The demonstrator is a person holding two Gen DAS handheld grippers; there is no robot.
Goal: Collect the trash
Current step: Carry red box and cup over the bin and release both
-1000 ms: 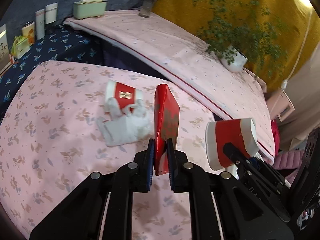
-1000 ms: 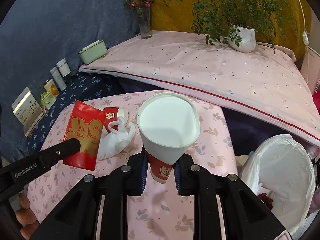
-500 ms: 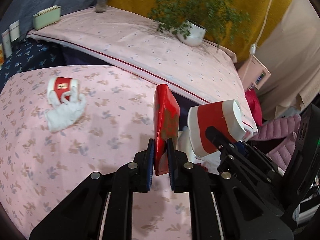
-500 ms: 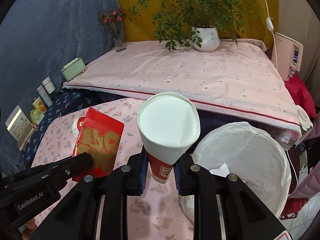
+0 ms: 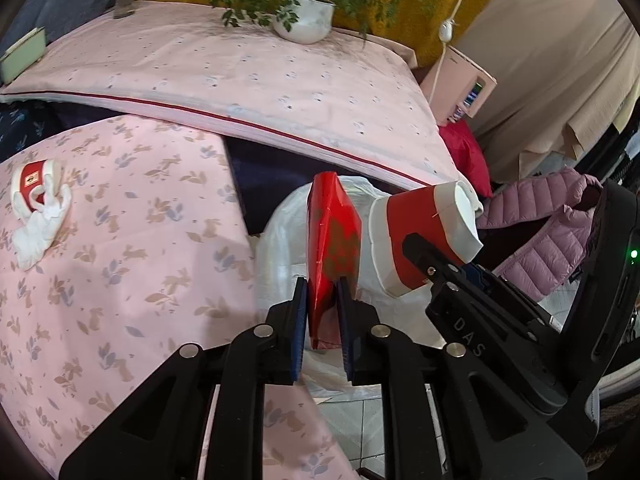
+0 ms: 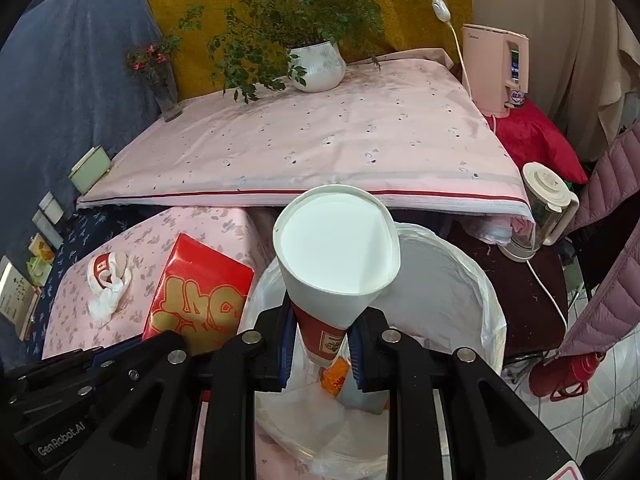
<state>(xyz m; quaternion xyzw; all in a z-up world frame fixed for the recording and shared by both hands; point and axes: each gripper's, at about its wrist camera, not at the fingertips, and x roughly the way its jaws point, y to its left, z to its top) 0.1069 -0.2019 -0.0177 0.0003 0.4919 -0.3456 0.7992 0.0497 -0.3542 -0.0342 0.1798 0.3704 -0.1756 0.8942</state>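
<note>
Left gripper (image 5: 322, 322) — matte black plastic fingers, blue pads inside, round silver screws along arms. Right gripper (image 6: 322, 346) same build: black, blue pads, silver screws. White lettering "DAS" on right gripper's side, "GenRobot.AI" on left's — small green light on black housing.

A white potted plant (image 6: 316, 66) stands at the back of the pale pink bedspread (image 6: 320, 148), with a glass flower vase (image 6: 166, 92) to its left, a pink appliance (image 6: 498, 70) to its right, and a kettle (image 6: 544, 204) off the bedspread's right corner.
</note>
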